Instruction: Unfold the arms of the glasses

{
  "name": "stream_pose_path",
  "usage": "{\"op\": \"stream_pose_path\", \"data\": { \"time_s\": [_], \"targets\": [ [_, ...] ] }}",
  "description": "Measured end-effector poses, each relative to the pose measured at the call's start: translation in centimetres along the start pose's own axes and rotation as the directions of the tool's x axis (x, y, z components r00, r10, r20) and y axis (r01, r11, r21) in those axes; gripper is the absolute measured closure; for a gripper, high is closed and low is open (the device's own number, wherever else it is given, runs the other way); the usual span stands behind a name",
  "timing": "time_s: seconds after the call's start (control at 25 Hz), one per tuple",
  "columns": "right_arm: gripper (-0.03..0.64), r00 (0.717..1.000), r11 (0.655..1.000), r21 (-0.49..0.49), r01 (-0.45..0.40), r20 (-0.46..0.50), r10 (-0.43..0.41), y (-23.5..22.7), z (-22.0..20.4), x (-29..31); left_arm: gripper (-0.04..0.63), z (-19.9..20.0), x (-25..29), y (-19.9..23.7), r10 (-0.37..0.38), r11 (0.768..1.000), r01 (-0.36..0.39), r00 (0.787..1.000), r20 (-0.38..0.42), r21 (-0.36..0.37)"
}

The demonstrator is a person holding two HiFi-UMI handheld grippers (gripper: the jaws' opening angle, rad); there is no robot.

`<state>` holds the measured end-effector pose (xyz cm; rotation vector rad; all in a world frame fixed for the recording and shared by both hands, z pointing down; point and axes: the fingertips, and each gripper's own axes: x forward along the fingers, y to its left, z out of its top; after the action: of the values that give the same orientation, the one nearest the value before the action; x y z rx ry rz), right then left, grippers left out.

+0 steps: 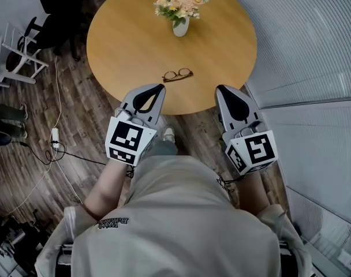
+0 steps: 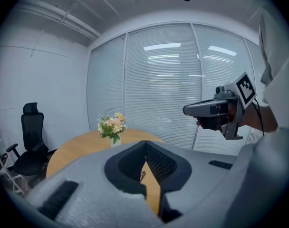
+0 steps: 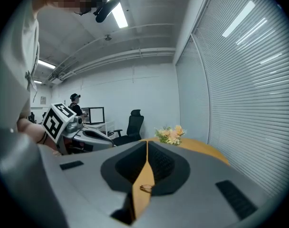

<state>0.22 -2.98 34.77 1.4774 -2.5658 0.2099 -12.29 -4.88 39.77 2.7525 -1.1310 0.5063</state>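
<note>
The table (image 1: 123, 45) is bare wood from its near rim up to the glasses (image 1: 177, 74), with open room on either side of them. The left gripper (image 1: 161, 86) and right gripper (image 1: 220, 88), jaws together, sit at that rim with nothing in front of them. The vase of flowers (image 1: 180, 7) stands at the far side, well apart from the glasses. The blinds wall (image 1: 305, 39) crowds the table's right rim; on the left, an office chair (image 1: 54, 7) and floor cables (image 1: 54, 154) lie off the table
</note>
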Motion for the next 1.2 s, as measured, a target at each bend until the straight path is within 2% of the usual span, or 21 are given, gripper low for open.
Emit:
{"op": "stream_pose_path", "data": {
  "time_s": [0.36,0.92,1.2],
  "targets": [
    [0.584,0.999,0.999,0.006,0.046,-0.010,-0.046,-0.6,0.6,4.6,0.574,-0.6,1.8,4.0,-0.038,0.999,0.038,0.999,-0.016,-0.003],
    [0.584,0.998,0.998,-0.018,0.060,-0.030,-0.060,-1.8,0.9,7.5,0.572,-0.8,2.7,5.5,-0.062,0.998,0.062,0.998,-0.007,-0.019],
    [0.584,0.999,1.000,-0.017,0.022,-0.038,-0.023,-2.6,0.7,8.3,0.572,-1.2,3.8,5.8,-0.019,1.000,0.018,0.999,-0.034,-0.023]
  ]
}}
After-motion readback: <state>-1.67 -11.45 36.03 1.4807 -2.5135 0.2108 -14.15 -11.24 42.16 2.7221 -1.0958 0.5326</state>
